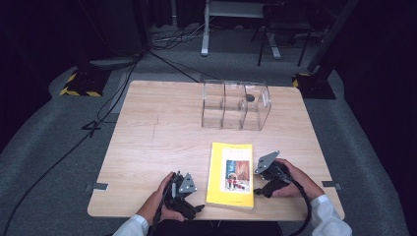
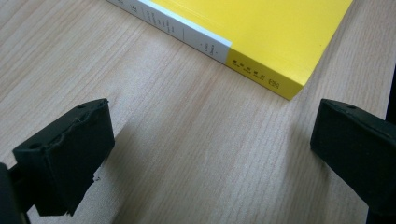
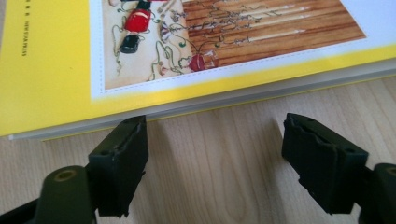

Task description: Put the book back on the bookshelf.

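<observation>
Yellow paperback book (image 1: 230,174) lies flat on the wooden table (image 1: 157,142), likely light, stiff and slick-covered. Both grippers, left (image 1: 194,210) and right (image 1: 259,191), flank it with jaws spread wide; its long edges look the best hold.

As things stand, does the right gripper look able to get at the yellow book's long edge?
Probably yes. The right gripper is open, its jaws apart and aimed at the page edge of the yellow book, with bare wooden table between them. The left gripper sits on the book's other side.
</observation>
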### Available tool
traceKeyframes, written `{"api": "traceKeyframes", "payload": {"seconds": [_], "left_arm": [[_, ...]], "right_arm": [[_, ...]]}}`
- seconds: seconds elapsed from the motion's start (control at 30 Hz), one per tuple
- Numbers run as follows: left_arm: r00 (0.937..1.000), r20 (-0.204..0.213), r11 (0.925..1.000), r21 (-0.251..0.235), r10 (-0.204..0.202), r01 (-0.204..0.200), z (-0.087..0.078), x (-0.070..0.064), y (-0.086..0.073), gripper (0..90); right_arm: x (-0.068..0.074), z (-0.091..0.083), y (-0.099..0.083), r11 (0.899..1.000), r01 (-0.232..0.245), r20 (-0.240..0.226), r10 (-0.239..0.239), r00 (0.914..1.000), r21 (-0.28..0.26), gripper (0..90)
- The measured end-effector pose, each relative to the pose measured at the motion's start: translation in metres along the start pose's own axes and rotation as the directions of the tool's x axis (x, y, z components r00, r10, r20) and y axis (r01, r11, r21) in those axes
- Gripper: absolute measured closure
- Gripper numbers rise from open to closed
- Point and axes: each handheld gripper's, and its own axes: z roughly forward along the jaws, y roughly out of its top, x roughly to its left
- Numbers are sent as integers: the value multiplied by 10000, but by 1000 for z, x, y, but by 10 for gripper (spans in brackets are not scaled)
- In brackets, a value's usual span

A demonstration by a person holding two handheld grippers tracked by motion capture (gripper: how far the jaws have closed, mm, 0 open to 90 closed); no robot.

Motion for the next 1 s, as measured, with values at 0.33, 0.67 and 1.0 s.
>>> {"api": "traceKeyframes", "payload": {"seconds": [0.33,0.67,1.0], "left_arm": [[9999,118,10000,3,96,-96,-1,-3,1,63],[9970,564,9970,-583,536,-503,-4,-19,17,165],[9892,806,9905,-730,1223,-1165,16,-46,43,163]], "right_arm": [[0,-2,-4,9941,-361,-547,306,9980,-1024,273],[5,-7,2,9807,-581,-570,483,9972,-1865,292],[11,-14,12,9567,-743,-484,632,9968,-2814,306]]}}
